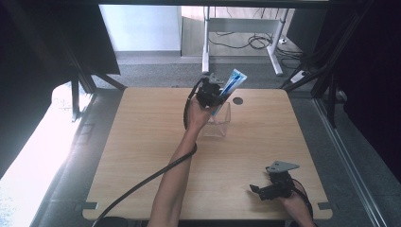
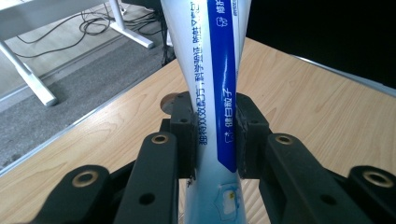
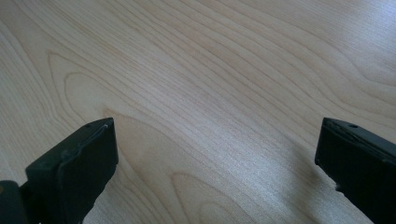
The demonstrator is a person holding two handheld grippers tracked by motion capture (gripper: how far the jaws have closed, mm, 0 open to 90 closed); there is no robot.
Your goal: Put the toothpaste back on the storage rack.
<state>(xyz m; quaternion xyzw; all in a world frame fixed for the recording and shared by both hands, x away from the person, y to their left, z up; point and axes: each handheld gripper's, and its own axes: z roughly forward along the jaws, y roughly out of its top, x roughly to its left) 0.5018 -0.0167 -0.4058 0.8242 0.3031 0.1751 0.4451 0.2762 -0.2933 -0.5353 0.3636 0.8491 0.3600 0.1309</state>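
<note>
Wood table (image 1: 142,156), grey floor; left tongs (image 2: 215,140) pinching tube (image 2: 212,70), right tongs (image 3: 217,163) spread.

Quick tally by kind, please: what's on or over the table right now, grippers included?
Grippers: 2, the left gripper shut on the tube, the right gripper open
Toothpaste tube: 1
Clear container: 1
Total: 4

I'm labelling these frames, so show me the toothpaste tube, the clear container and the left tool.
toothpaste tube (image 2: 219,70), left gripper view, on its blue printed stripe.
clear container (image 1: 218,126), high view, on its near transparent wall.
left tool (image 1: 211,94), high view, where its black jaws clamp the tube.
</note>
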